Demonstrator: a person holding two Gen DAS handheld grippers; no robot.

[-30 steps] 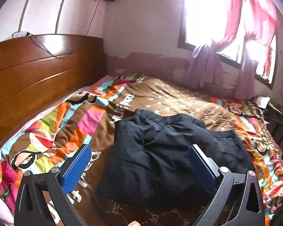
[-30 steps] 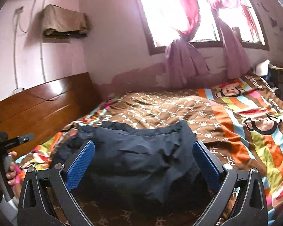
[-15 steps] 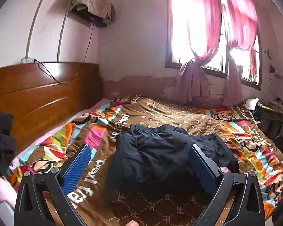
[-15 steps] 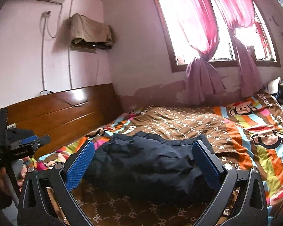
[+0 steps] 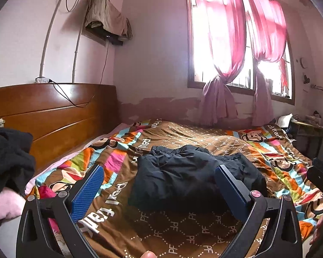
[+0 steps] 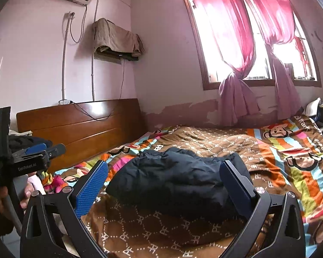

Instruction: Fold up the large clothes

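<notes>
Both wrist views, grippers raised clear of the bed. A dark navy padded jacket (image 5: 191, 178) lies bundled in a compact, roughly rectangular heap near the middle of the patterned bedspread (image 5: 165, 230), well apart from the wooden headboard (image 5: 53, 116) and from the pink curtains (image 5: 221, 43) at the window. The left gripper (image 5: 159, 191) has its jaws spread wide with nothing between the blue pads (image 5: 86, 191); the right gripper (image 6: 164, 188) is likewise spread wide and empty, and neither touches the garment. In the right wrist view the left gripper appears at the left edge, held in a hand (image 6: 2, 195). The jacket's puffed, quilted surface suggests a soft, compressible, fairly light item with a smooth shell that may slide between the pads; a shallow pinch would likely catch only the outer layer and let the filling slip away. A firmer hold would probably come from a hem, a seam or a doubled edge, such as the ridge along the heap's far side, with one gripper at each end. Whether the fold is finished cannot be told, since the underside is hidden.
</notes>
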